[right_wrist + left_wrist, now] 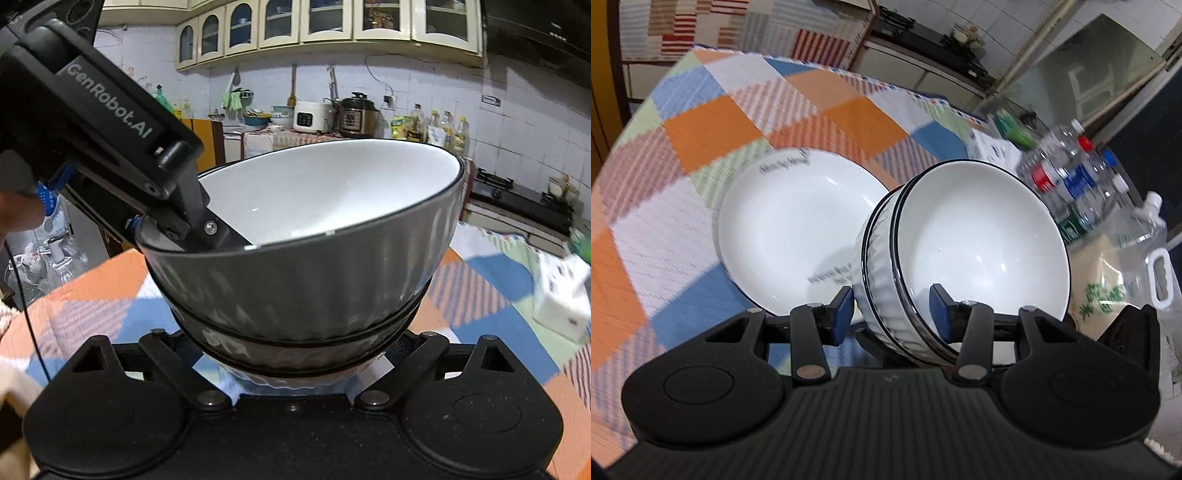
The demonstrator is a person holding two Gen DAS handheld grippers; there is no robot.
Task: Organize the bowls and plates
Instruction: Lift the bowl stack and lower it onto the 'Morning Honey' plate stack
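Observation:
A nested stack of white ribbed bowls (pixel 979 236) with black rims hangs tilted above the table. My left gripper (pixel 892 314) is shut on the stack's near wall, one blue pad outside and one inside. In the right wrist view the same bowl stack (pixel 314 280) fills the middle, and the left gripper (pixel 207 229) bites its rim from the upper left. My right gripper (pixel 291 350) clasps the stack's lower part from both sides, its fingertips hidden by the bowls. A white deep plate (pixel 790 221) with printed text lies on the checked tablecloth (pixel 701 129) to the left of the stack.
Several plastic water bottles (pixel 1071 177) and a clear jug (pixel 1145 236) crowd the table's right side, beside a printed bag (pixel 1104 288). A white box (pixel 561 295) sits at the right. A kitchen counter with appliances (pixel 332 114) runs behind.

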